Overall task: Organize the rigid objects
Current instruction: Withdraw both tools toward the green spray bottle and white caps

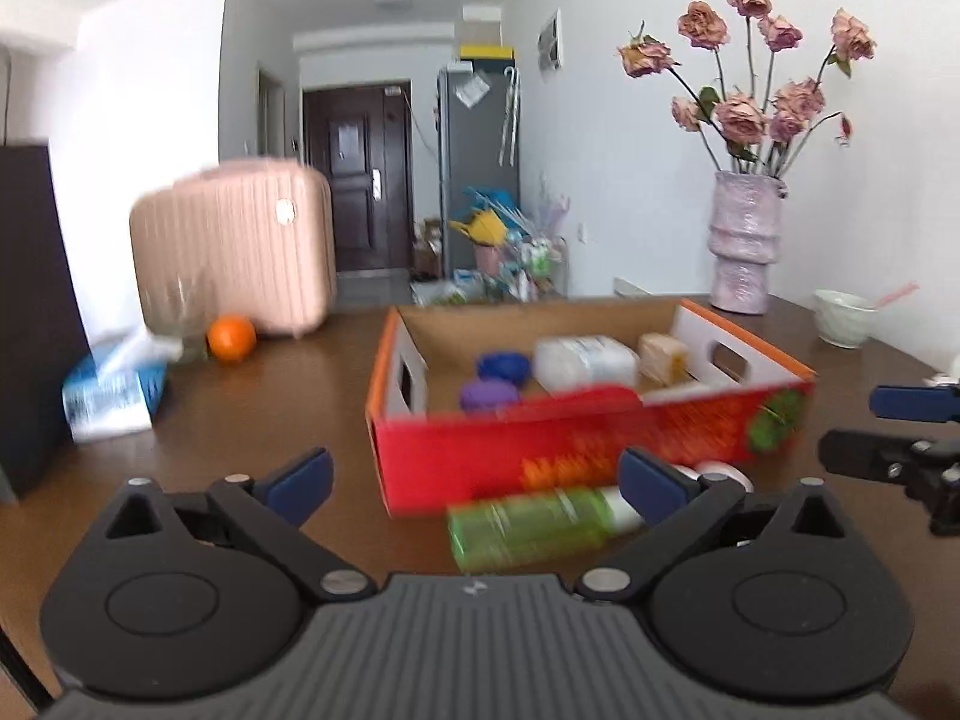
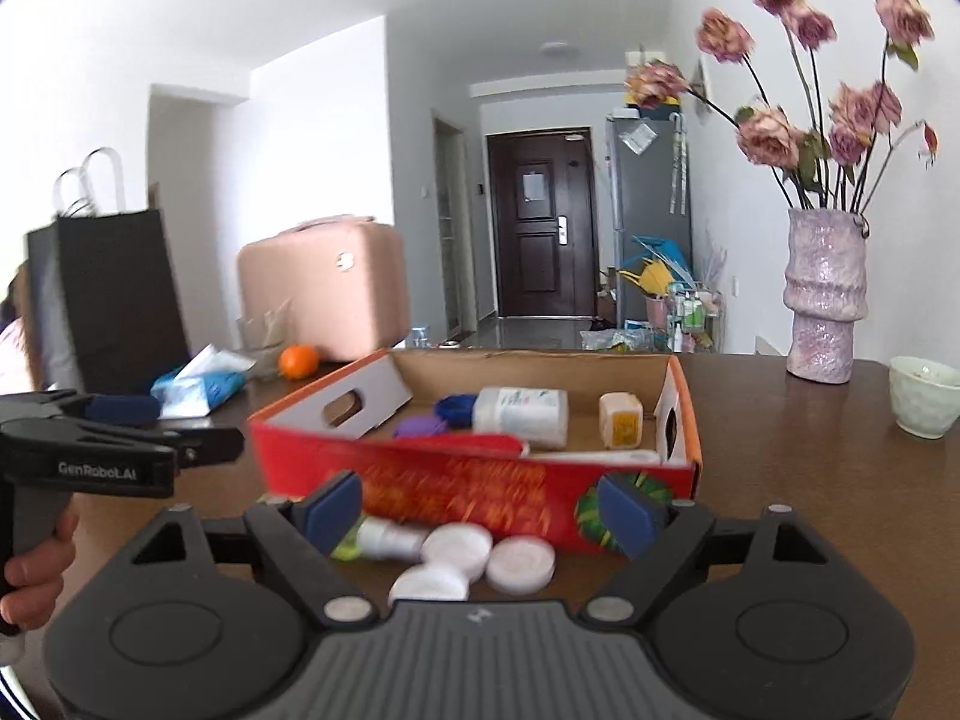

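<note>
You are holding your left gripper (image 1: 474,480) and right gripper (image 2: 480,510) with fingers spread wide, gripping nothing. The red box (image 2: 480,480) is sitting at twelve o'clock, the green bottle (image 1: 528,525) lying against its near side. "GenRobot.AI" is showing on the left gripper's body.

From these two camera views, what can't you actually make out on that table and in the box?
- Red box: its front print is motion-blurred in both views.
- Green bottle: label smeared in the left view; in the right view the right gripper's finger hides nearly all of it.
- White bottle in the box: label text too small.
- White round containers: the right gripper's body cuts off the nearest one.
- Box floor near the front wall: hidden by that wall.
</note>
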`<state>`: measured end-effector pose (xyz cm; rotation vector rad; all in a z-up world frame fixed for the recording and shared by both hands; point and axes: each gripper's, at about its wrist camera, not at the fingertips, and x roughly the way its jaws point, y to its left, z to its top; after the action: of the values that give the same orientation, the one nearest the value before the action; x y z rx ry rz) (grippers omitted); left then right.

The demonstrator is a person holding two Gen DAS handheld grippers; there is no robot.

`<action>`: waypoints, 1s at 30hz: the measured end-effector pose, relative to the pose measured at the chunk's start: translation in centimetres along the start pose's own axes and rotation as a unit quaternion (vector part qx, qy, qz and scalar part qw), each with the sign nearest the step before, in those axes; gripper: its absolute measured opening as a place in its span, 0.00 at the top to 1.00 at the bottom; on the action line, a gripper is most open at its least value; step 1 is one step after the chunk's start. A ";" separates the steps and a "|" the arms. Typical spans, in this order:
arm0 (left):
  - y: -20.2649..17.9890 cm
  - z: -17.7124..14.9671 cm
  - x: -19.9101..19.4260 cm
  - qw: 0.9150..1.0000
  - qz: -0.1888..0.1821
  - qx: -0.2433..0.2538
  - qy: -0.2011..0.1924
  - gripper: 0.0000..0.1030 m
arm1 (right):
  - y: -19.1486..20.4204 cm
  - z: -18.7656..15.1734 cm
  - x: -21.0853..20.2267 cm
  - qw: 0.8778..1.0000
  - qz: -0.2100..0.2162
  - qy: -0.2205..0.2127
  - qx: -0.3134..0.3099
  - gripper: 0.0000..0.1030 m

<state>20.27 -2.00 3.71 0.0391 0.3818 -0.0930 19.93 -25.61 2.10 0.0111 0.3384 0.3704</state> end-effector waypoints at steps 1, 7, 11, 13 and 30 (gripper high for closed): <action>-0.1 -0.7 -0.8 1.000 -0.007 -0.007 0.005 0.00 | 0.3 -0.5 -0.8 1.000 -0.001 0.001 -0.005 0.17; -1.0 -4.0 -4.4 0.999 -0.015 0.003 0.032 0.00 | 0.9 -3.6 -4.0 0.999 -0.009 0.029 0.011 0.17; -1.2 -4.3 -5.3 0.999 -0.001 0.013 0.039 0.00 | 1.4 -4.4 -4.9 0.999 -0.018 0.038 0.011 0.17; -1.4 -4.3 -5.6 0.999 -0.004 0.011 0.034 0.00 | 1.6 -4.5 -5.3 0.999 -0.021 0.036 0.005 0.17; 0.2 -2.4 2.5 0.989 -0.057 0.092 0.105 0.00 | 1.5 -3.6 0.8 0.995 -0.014 0.095 -0.010 0.18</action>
<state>21.76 -1.86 0.55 0.2111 0.5850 -0.2377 18.94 -24.06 -1.46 -0.0496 0.5232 0.3483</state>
